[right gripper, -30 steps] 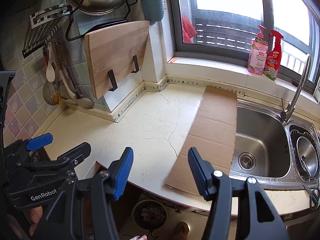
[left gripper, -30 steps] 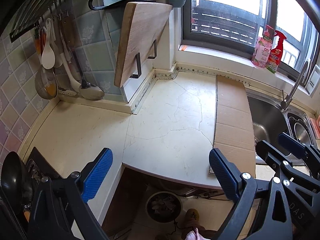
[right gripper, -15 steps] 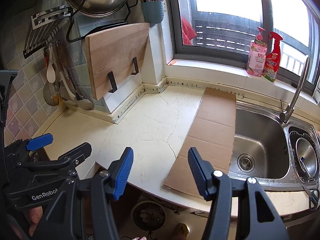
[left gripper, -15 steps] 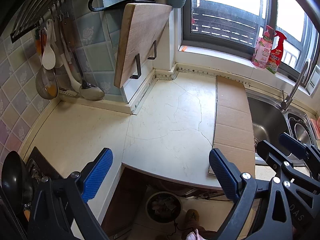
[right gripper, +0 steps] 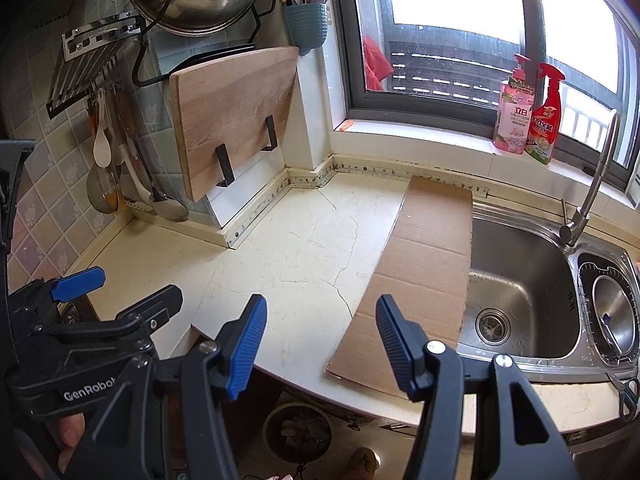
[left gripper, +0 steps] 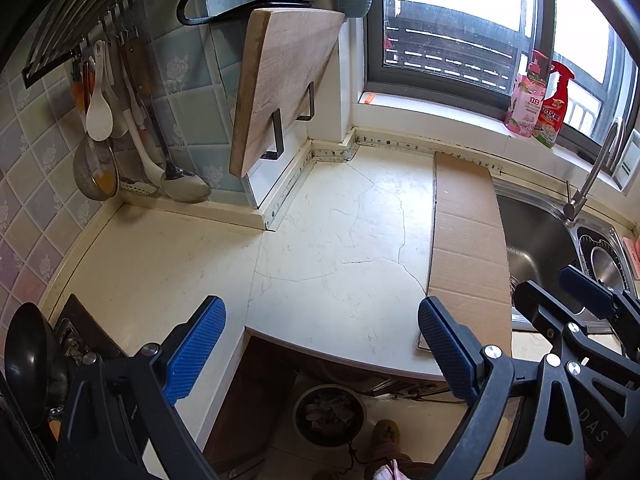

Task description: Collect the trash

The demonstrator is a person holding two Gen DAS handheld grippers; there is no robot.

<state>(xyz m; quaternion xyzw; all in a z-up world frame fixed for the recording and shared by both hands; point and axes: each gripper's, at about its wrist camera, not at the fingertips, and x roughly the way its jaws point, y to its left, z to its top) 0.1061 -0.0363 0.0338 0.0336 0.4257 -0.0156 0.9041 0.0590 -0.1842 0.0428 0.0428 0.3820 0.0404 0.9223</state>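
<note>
A flat strip of brown cardboard (left gripper: 468, 248) (right gripper: 424, 264) lies on the cream countertop (left gripper: 332, 248) (right gripper: 296, 248), running from the window wall to the front edge beside the sink. On the floor below the counter stands a round bin (left gripper: 330, 414) (right gripper: 298, 432) holding crumpled trash. My left gripper (left gripper: 320, 344) hovers open above the counter's front edge, nothing between its blue pads. My right gripper (right gripper: 320, 344) is open too, near the cardboard's front end, holding nothing. Each gripper shows at the edge of the other's view.
A steel sink (right gripper: 520, 288) with a tap (right gripper: 588, 200) sits right of the cardboard. A wooden chopping board (right gripper: 232, 116) hangs on wall brackets, ladles (left gripper: 140, 136) beside it. Two bottles (right gripper: 528, 116) stand on the sill. A black pan (left gripper: 28, 364) sits on the hob at left.
</note>
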